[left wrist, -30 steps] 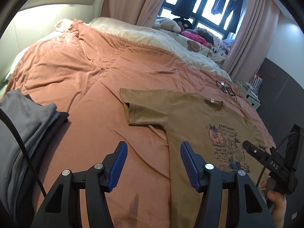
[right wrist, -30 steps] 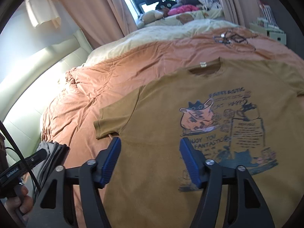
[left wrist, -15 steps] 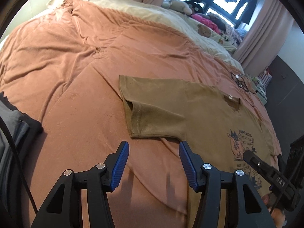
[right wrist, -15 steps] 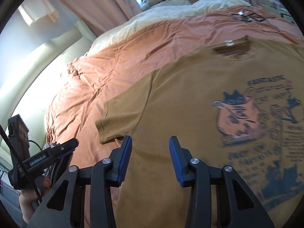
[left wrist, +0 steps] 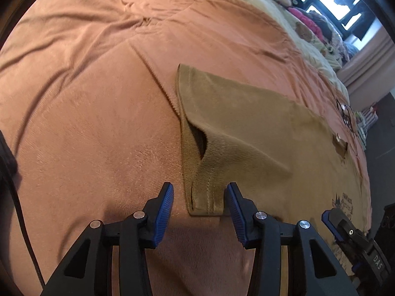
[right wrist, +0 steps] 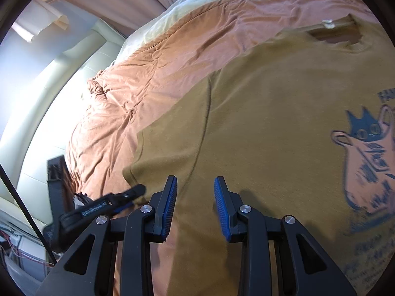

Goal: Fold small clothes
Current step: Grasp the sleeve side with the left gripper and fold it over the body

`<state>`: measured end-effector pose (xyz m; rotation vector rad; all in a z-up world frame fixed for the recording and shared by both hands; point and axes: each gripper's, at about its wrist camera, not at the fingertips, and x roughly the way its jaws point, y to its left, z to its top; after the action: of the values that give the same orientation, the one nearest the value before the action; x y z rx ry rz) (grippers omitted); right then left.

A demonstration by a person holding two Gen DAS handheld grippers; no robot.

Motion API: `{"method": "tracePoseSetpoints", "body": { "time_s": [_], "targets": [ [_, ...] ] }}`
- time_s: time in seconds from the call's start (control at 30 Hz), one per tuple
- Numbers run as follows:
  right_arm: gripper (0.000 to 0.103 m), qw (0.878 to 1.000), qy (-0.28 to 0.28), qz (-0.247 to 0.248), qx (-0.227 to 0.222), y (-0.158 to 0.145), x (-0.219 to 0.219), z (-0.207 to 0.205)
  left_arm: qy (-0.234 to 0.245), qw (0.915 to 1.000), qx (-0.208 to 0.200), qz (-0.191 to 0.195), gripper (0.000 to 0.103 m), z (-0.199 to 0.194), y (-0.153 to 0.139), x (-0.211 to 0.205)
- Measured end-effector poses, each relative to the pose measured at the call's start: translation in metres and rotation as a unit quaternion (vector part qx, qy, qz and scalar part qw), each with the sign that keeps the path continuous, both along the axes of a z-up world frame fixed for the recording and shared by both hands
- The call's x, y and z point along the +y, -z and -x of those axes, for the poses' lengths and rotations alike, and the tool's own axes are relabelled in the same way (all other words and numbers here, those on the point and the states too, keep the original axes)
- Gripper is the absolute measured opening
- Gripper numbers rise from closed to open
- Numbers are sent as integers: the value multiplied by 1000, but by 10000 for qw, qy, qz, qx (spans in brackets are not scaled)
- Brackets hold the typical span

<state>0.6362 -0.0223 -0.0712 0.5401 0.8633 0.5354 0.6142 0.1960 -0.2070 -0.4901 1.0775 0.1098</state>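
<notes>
Blue-padded jaws of the left gripper (left wrist: 198,198) stand apart astride the hem corner of the sleeve (left wrist: 205,197) of a brown T-shirt (left wrist: 259,133); they have just been closing, and the cloth lies between them without the pads pressing on it, the right-hand pad sitting just beside the sleeve's edge. In the right wrist view the right gripper (right wrist: 195,192) hangs close over the shirt's side below that sleeve, its jaws narrowed and also just closing, with flat fabric under the gap and nothing pinched. The left tool shows there at the lower left, its tip at the sleeve hem, and the right tool's blue tip peeks in at the lower right of the left view.

The shirt lies spread face up on the bed, on a rust-orange blanket (left wrist: 81,93). Its sleeve opening gapes a little, and a ridge of cloth rises behind it. A cat print (right wrist: 365,153) with dark lettering covers the chest, and the neckline (right wrist: 335,32) with its white label lies beyond. Past the blanket a cream cover (right wrist: 177,7) runs to a padded headboard (right wrist: 61,74), with curtains and soft toys (left wrist: 303,24) by the window.
</notes>
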Motion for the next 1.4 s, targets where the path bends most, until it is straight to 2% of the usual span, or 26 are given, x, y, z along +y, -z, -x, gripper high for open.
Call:
{"method": "tracePoseSetpoints", "body": {
  "time_s": [0.1,0.2,0.23,0.27,0.3,0.37,0.43,0.67,0.9,1.07,1.17,1.2,1.27,1.33,1.4],
  "targets": [
    [24,9999,-45,-72,65,7,3,-8,-118,9999,59,58,47,1,0,-2],
    [22,9995,-77,-217,203,15,7,-11,-231,9988,219,360,44,3,-3,-6],
    [20,9992,-126,-285,247,18,8,-11,-237,9986,270,395,34,4,-4,-6],
    [19,9990,-155,-329,274,19,10,-13,-237,9980,277,523,15,3,-5,-5],
    [19,9986,-184,-381,301,21,10,-13,-224,9958,312,828,7,4,-4,-2],
    [18,9973,-230,-583,391,27,9,-15,-285,9927,297,1137,7,8,-3,1],
    [16,9962,-237,-693,463,33,10,-18,-256,9937,165,1076,7,13,-12,2],
    [5,9947,-292,-598,777,48,23,-27,-48,9938,-242,1081,6,17,-50,-4],
    [5,9919,-137,-956,826,42,7,-32,384,9915,-493,1143,6,2,-75,-33],
    [6,9925,121,-943,769,33,-17,-20,614,9896,-594,1160,6,-5,-87,-54],
    [13,9934,231,-873,706,27,-27,-13,731,9886,-602,1167,6,-6,-90,-67],
    [18,9938,288,-843,670,24,-32,-9,764,9884,-595,1169,6,-6,-89,-72],
    [32,9939,444,-796,623,19,-40,-2,819,9883,-584,1149,6,-7,-89,-79],
    [52,9926,646,-826,615,15,-48,7,901,9877,-561,1145,6,-8,-86,-88],
    [53,9909,804,-861,654,16,-57,18,1006,9868,-515,1159,6,-9,-82,-98]
  ]
}}
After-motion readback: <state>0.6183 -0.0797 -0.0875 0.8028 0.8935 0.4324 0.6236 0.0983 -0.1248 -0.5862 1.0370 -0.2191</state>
